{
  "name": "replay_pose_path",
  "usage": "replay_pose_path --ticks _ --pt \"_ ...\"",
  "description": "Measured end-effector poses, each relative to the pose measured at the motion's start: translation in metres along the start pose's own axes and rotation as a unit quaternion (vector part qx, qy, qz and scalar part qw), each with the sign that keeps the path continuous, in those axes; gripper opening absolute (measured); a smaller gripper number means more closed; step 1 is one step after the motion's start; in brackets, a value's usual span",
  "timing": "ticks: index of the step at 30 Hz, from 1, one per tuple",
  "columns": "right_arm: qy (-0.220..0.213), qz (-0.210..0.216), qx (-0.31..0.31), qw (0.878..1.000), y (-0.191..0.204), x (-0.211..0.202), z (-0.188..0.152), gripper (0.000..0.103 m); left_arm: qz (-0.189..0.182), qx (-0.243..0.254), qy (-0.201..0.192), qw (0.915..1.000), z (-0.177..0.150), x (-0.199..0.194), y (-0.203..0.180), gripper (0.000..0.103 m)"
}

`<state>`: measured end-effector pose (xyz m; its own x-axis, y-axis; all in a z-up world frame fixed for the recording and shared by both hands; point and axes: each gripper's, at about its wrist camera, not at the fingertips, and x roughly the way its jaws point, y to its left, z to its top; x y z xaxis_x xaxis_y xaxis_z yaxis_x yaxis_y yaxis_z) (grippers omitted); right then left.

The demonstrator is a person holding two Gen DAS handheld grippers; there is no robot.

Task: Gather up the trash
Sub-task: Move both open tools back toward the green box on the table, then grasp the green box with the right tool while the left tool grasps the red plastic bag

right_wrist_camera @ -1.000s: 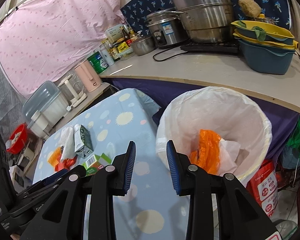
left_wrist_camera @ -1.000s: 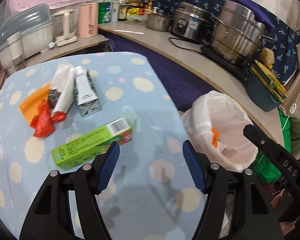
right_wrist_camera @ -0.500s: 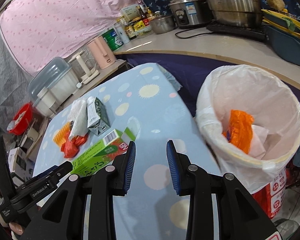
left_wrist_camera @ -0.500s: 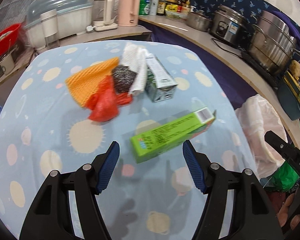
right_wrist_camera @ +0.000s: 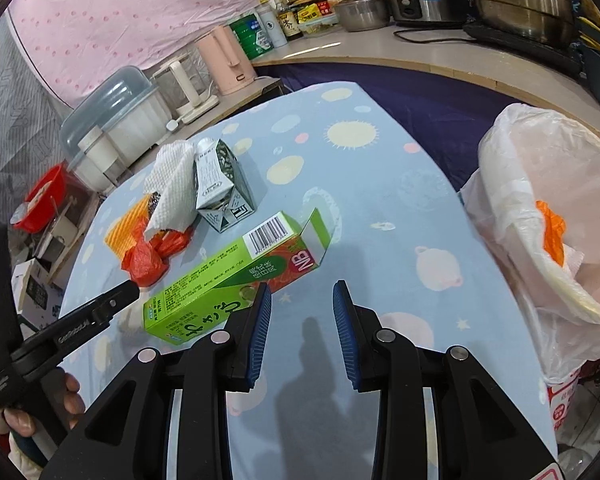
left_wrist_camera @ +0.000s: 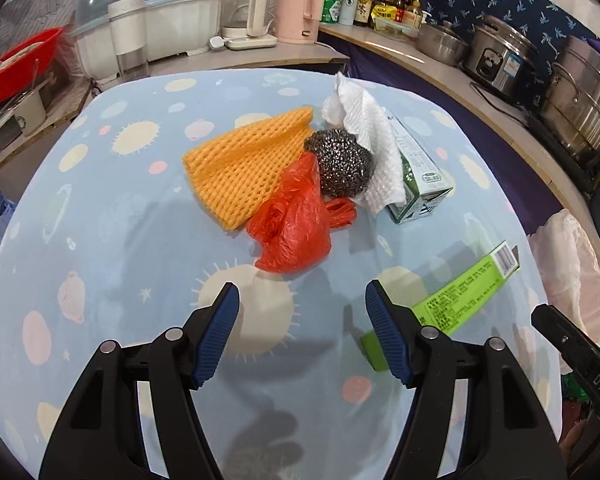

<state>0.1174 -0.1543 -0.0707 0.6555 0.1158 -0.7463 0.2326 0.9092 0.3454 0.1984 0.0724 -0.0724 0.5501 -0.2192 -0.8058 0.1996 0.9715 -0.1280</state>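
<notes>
- Left wrist view looks down from close above the table point(left_wrist_camera: 100, 280), facing the counter.
- Right wrist view looks down across the table's bin-side edge.
- Both share the green box point(left_wrist_camera: 466, 292) point(right_wrist_camera: 228, 284).

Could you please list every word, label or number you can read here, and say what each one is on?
"NB": red end of the green box.
"DAS": the black tool arm at the lower right of the left wrist view.
Barcode digits on the green box, and print on the milk carton, counter bottles and rice cooker label: too small or blurred.
</notes>
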Motion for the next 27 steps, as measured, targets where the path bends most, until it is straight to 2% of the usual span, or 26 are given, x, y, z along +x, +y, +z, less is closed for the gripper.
replay_pose_path --ticks 5,14,17,21,22,24,27 --pt "0.011 -0.008 -0.005 1.000 0.003 0.015 0.001 0.032 -0.028 0.014 0.015 0.9994 -0.004 0.010 -0.008 0.062" --pt "0.013 -0.012 -0.013 1.000 0.008 0.023 0.003 0.032 -0.116 0.033 0.059 0.9909 -0.036 0.007 -0.048 0.062" --pt "0.010 -0.010 -0.018 1.000 0.010 0.016 0.001 0.032 -0.114 0.042 0.054 0.9911 -0.048 0.000 -0.057 0.062" --pt "0.004 0.005 -0.021 1.000 0.016 0.002 -0.001 0.032 -0.098 0.015 0.041 0.9943 -0.049 -0.012 -0.040 0.062" --pt "0.005 0.011 -0.024 1.000 0.019 0.000 -0.002 0.033 -0.088 0.003 0.036 0.9955 -0.048 -0.014 -0.031 0.062" --pt "0.005 0.017 -0.034 0.999 0.026 -0.001 -0.005 0.042 -0.077 -0.017 0.030 0.9964 -0.044 -0.018 -0.016 0.062" --pt "0.011 0.018 -0.048 0.999 0.036 0.004 -0.009 0.045 -0.061 -0.044 0.022 0.9969 -0.036 -0.021 0.006 0.062"
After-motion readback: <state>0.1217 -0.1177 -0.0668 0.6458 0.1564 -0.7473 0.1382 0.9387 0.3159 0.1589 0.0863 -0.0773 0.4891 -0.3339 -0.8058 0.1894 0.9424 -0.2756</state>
